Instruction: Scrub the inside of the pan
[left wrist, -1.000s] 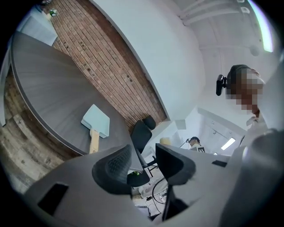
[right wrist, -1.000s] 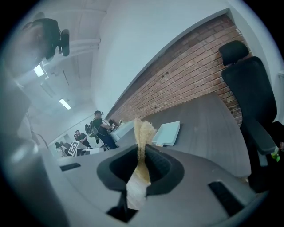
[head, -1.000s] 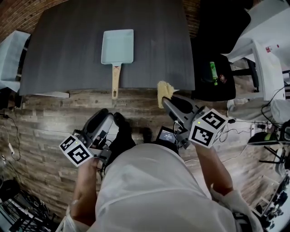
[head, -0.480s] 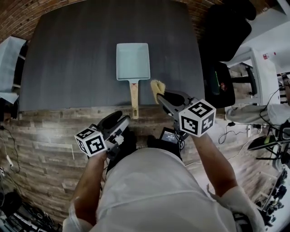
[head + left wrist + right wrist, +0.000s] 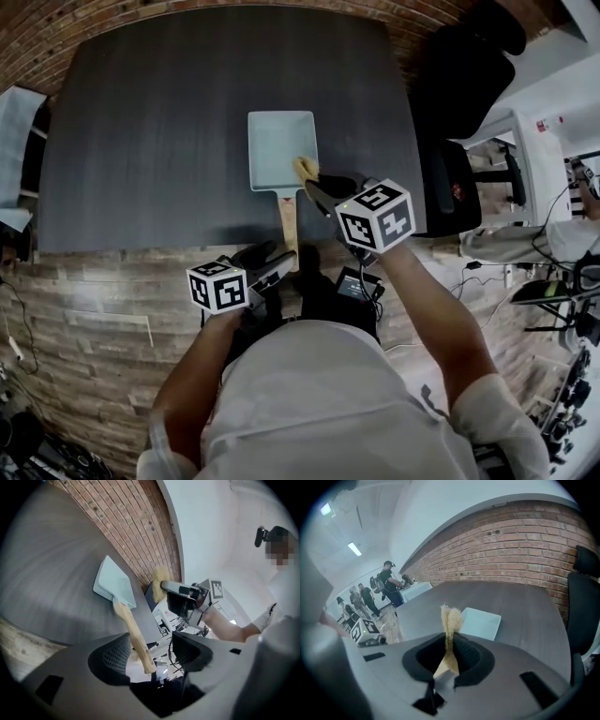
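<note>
The pan (image 5: 281, 150), a pale blue-green rectangle, lies flat on the dark tabletop (image 5: 141, 122), a little right of its middle. Its wooden handle (image 5: 289, 220) points back at me and reaches the near edge.

My right gripper (image 5: 314, 185) is out over the tabletop with its jaws clamped on a yellow scrub pad (image 5: 305, 169). In the right gripper view the pad (image 5: 450, 620) stands up folded between the two jaws, pinched tight, with its frayed top showing against the pan (image 5: 480, 620) behind it. From the head view the pad sits over the pan's near right corner, just by where the handle joins. I cannot tell whether it touches the metal.

My left gripper (image 5: 274, 262) is low at the near edge of the tabletop, right at the handle's end. In the left gripper view its jaws are apart and opening. The tip of the wooden handle (image 5: 136, 637) stands between them, closer to the left-hand jaw, and neither pad presses on it. The pan (image 5: 112, 583) lies beyond on the tabletop, with the right gripper (image 5: 166, 587) and its pad (image 5: 158, 579) to the right of it.

A black chair (image 5: 469, 84) stands off the tabletop's right side.
</note>
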Tool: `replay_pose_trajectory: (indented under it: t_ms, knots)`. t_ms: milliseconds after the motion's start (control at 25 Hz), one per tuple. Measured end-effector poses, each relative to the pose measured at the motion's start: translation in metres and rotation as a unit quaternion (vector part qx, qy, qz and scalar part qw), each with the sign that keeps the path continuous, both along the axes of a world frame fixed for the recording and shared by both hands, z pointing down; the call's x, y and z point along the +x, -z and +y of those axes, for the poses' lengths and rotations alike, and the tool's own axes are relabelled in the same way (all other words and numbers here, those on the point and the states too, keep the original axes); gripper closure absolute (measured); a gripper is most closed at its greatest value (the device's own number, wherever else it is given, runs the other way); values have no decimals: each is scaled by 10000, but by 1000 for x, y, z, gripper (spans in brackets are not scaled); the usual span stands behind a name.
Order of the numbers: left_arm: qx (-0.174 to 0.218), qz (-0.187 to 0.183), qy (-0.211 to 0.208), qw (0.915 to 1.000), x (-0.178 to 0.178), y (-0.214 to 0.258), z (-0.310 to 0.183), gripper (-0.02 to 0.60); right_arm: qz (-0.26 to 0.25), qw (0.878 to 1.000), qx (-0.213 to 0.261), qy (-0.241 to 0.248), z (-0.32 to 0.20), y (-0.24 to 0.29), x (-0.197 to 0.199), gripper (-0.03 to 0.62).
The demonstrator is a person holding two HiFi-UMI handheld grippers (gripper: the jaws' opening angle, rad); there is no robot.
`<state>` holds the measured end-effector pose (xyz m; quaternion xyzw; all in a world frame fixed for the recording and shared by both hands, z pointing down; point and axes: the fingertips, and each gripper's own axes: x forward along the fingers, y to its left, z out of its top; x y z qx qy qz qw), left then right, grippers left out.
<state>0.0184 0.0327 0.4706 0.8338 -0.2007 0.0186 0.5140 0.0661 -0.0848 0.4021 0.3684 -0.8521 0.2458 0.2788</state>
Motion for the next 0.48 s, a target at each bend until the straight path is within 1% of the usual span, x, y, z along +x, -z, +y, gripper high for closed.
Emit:
replay_pose_trajectory:
  t_ms: [120,200,280,480]
  knots:
    - [-154,-149,22,9998,13,-13,-7,299,26,9998,-178,-46,-32,-18,-2,540]
    - [-311,-179,100,9993,20,-22,-11,298,68,9996,-277,-41,-52,-32,-2,540]
    - [-459,-156,162,9987,24,-27,-15,299,174,9994,-306,28,-70,-43,-4,540]
    - [-672,9,188,9976,31,-32,-17,299,554,9975,-275,331,-101,-66,-18,540]
